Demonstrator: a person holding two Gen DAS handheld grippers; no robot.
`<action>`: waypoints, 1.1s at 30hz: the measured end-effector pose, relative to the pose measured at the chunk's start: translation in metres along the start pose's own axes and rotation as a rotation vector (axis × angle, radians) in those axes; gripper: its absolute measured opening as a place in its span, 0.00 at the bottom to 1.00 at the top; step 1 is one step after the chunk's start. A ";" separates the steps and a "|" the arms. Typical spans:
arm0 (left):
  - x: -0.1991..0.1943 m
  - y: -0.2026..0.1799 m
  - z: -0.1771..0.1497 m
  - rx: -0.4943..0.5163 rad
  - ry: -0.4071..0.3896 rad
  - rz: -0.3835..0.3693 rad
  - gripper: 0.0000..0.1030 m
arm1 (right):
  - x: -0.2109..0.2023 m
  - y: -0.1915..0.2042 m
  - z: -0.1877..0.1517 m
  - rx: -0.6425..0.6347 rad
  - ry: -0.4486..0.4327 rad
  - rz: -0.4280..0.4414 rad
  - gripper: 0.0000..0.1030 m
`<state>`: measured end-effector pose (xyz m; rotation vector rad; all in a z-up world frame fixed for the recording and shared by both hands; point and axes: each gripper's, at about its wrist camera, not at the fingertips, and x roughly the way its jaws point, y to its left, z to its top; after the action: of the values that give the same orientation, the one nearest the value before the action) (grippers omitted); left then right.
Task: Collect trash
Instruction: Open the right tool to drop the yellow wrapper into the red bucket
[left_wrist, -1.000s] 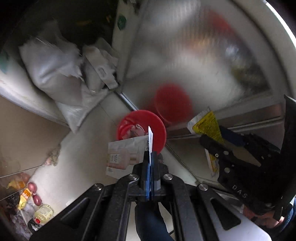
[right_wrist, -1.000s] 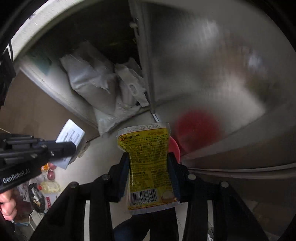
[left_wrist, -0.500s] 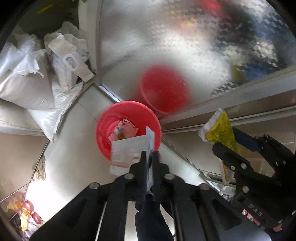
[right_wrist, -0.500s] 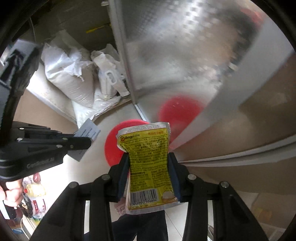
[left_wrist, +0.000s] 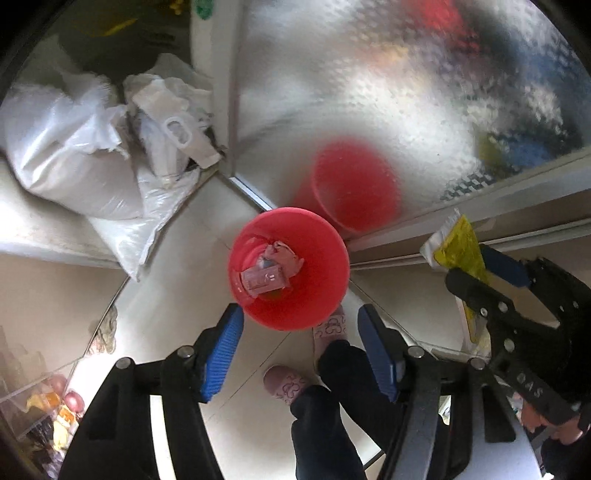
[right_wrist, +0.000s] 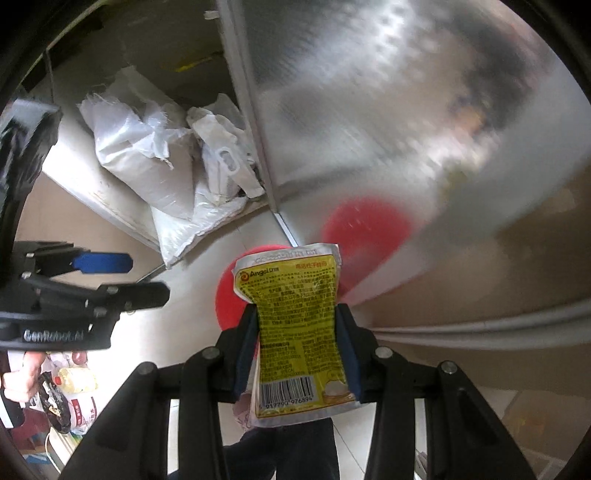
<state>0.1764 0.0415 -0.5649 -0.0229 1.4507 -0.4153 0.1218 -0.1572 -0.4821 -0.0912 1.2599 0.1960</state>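
Beside the frosted glass door panel (left_wrist: 369, 92), on the pale tiled floor (left_wrist: 173, 295), a round red plastic bin (left_wrist: 290, 306) is standing near the door track. It is already holding crumpled paper and what is probably a small clear packet (left_wrist: 264, 277), though the view is blurry. Directly above it, the left gripper (left_wrist: 299, 343) is hovering with jaws apart and empty. To its right, the right gripper (right_wrist: 297, 347) is clamping a yellow foil food pouch (right_wrist: 291, 314), which is not yet over the bin. Judging by this, the drop-off step is underway; next, the pouch needs carrying over the rim and releasing.
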 end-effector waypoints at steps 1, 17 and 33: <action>-0.004 0.003 -0.003 -0.009 -0.007 0.000 0.60 | -0.002 0.000 0.001 -0.007 -0.001 0.005 0.38; -0.007 0.046 -0.025 -0.073 -0.038 0.051 0.91 | 0.036 0.031 0.012 -0.132 0.023 0.038 0.39; 0.008 0.062 -0.031 -0.101 -0.055 0.029 1.00 | 0.074 0.049 0.011 -0.192 0.059 0.055 0.55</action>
<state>0.1633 0.1043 -0.5931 -0.0933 1.4152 -0.3147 0.1437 -0.1005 -0.5473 -0.2295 1.3008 0.3637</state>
